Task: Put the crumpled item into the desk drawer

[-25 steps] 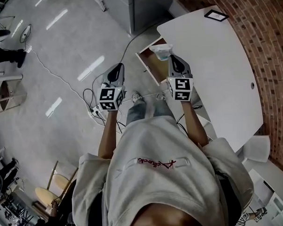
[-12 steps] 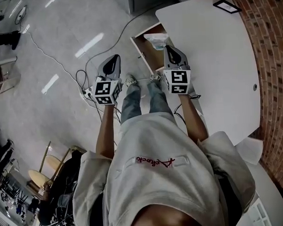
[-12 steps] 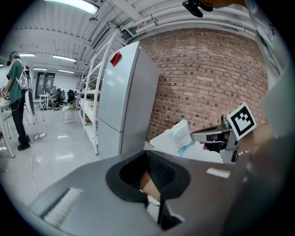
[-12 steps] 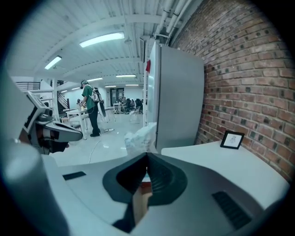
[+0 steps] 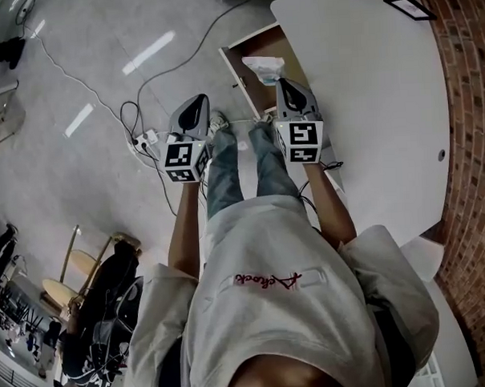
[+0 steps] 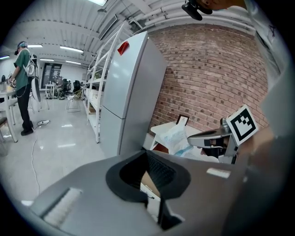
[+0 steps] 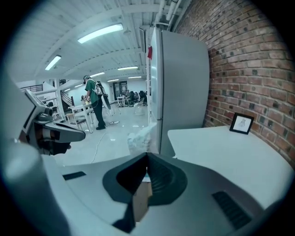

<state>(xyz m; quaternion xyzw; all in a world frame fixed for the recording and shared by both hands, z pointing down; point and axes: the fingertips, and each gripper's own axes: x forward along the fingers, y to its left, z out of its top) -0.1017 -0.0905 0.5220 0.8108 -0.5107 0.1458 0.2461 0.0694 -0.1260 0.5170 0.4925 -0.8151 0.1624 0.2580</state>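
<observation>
Right gripper (image 5: 279, 82) pinches crumpled item (image 5: 264, 68), seemingly over drawer (image 5: 277, 44)

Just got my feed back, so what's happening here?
A person stands at the white desk with a gripper in each hand. The right gripper is shut on the crumpled item and holds it over the open drawer; the item is not yet inside. The left gripper is shut and empty, out over the floor.

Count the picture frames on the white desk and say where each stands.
1. The picture frame stands at the far corner of the desk, by the brick wall. None seems hidden.
</observation>
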